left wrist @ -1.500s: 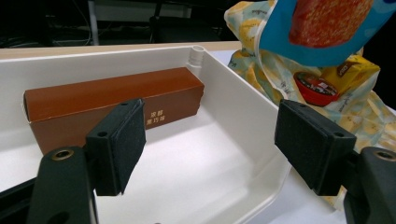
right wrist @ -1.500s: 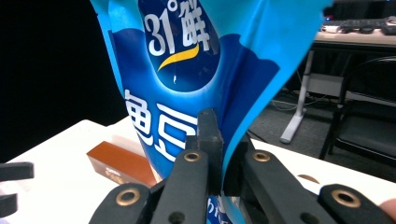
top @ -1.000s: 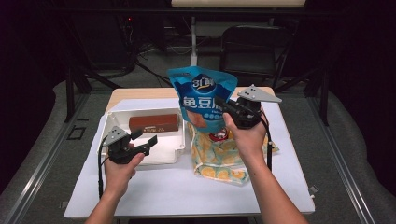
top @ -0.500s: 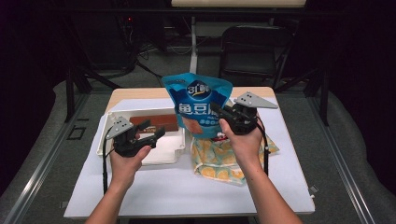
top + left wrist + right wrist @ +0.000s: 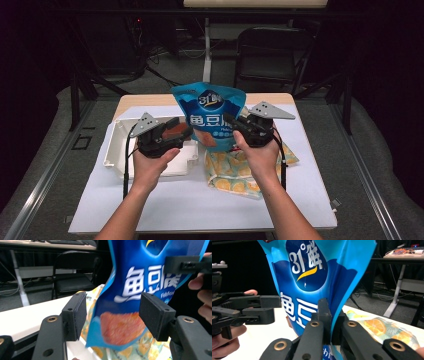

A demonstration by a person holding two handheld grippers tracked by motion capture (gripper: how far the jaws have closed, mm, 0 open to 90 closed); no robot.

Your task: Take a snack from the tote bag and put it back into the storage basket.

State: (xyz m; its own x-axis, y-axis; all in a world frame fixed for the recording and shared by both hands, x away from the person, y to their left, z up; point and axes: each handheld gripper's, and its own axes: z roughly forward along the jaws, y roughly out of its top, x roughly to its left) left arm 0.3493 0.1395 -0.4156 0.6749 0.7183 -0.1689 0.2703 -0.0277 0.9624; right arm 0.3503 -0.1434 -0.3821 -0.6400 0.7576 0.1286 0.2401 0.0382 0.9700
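The glossy blue snack pouch (image 5: 210, 117) hangs upright mid-frame above the worktop (image 5: 280, 200), pinched at its right edge by the right gripper (image 5: 325, 315) so its left edge faces the left gripper (image 5: 113, 312), whose half-open fingers (image 5: 75, 313) have just been closing around, not yet touching, it.

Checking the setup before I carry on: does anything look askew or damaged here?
Nothing damaged. The blue snack bag hangs upright in the right tongs; the orange-print bag lies flat on the table, apparently intact.
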